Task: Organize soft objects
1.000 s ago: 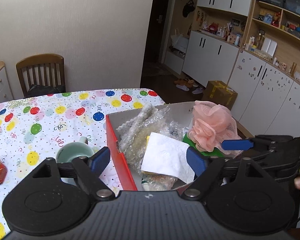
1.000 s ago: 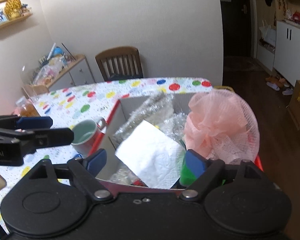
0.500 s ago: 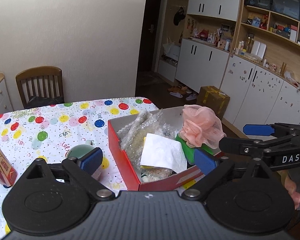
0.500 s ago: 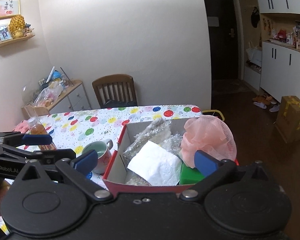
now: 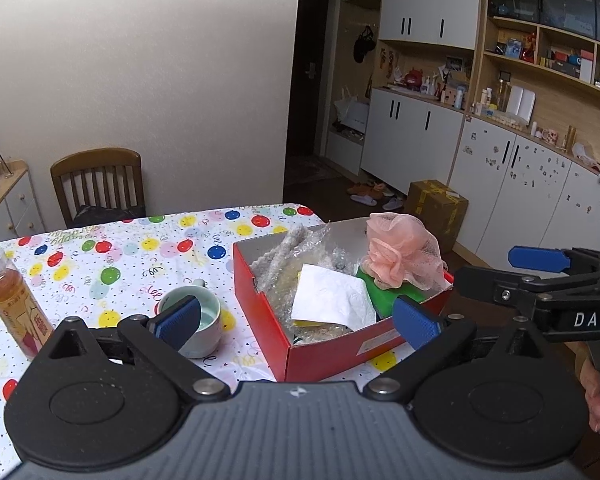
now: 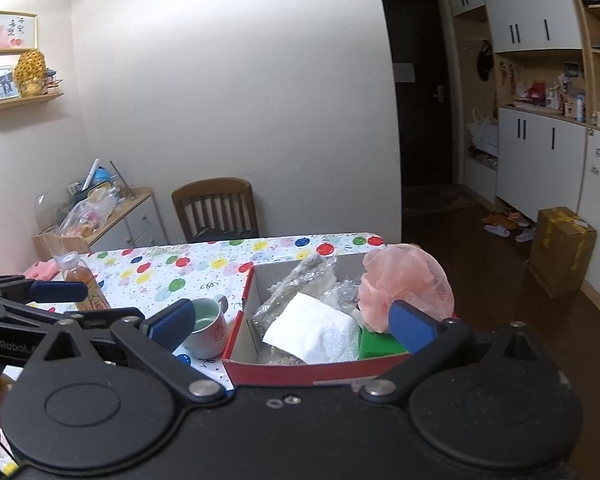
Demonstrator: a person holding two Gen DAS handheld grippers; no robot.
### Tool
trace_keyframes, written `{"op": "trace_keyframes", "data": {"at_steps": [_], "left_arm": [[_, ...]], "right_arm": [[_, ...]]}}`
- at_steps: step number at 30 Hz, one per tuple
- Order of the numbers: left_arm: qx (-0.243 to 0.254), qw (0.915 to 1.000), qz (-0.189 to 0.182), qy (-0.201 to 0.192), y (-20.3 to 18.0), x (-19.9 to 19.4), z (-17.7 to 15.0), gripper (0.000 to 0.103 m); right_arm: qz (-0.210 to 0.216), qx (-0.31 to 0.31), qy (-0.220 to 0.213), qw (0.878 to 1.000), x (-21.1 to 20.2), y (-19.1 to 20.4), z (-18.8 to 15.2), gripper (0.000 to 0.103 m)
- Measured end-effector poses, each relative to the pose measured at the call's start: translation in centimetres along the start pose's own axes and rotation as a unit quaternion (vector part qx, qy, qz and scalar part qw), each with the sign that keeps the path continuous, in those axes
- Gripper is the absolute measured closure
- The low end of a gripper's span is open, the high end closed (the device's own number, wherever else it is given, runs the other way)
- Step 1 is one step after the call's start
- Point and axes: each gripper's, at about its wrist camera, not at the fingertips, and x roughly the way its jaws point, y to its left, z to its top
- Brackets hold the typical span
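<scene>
A red cardboard box (image 5: 320, 350) (image 6: 292, 370) stands at the table's right end. It holds a pink mesh bath puff (image 5: 400, 250) (image 6: 404, 284), a green sponge (image 5: 388, 294) (image 6: 378, 344), a white paper towel (image 5: 332, 298) (image 6: 312, 332), bubble wrap (image 5: 308, 248) and a fuzzy grey strip (image 5: 278, 258). My left gripper (image 5: 298, 318) is open and empty, pulled back above the box's near side. My right gripper (image 6: 290, 320) is open and empty, also short of the box; it shows at the right of the left wrist view (image 5: 540, 268).
A pale green cup (image 5: 194, 322) (image 6: 206, 330) stands left of the box on the balloon-print tablecloth (image 5: 100, 264). A tea bottle (image 5: 14, 302) (image 6: 86, 284) stands at the left. A wooden chair (image 5: 98, 186) is behind the table. A cardboard carton (image 5: 436, 208) sits on the floor.
Both grippers have pulled back and up from the box, so more of the table and room shows. Both stay open and empty. The box's contents have not moved.
</scene>
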Motion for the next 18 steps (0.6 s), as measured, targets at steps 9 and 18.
{"op": "trace_keyframes", "data": {"at_steps": [9,18], "left_arm": [[-0.016,0.9998,-0.001,-0.005,-0.1,-1.4,-0.7,0.000],[-0.024,0.9997,-0.002,-0.010,0.1,-1.7,-0.9,0.000]], "right_arm": [[-0.025,0.000,-0.004,1.000,-1.1,1.0,-0.8,0.000],[-0.028,0.001,-0.001,1.000,-1.0,1.5,-0.9,0.000]]}}
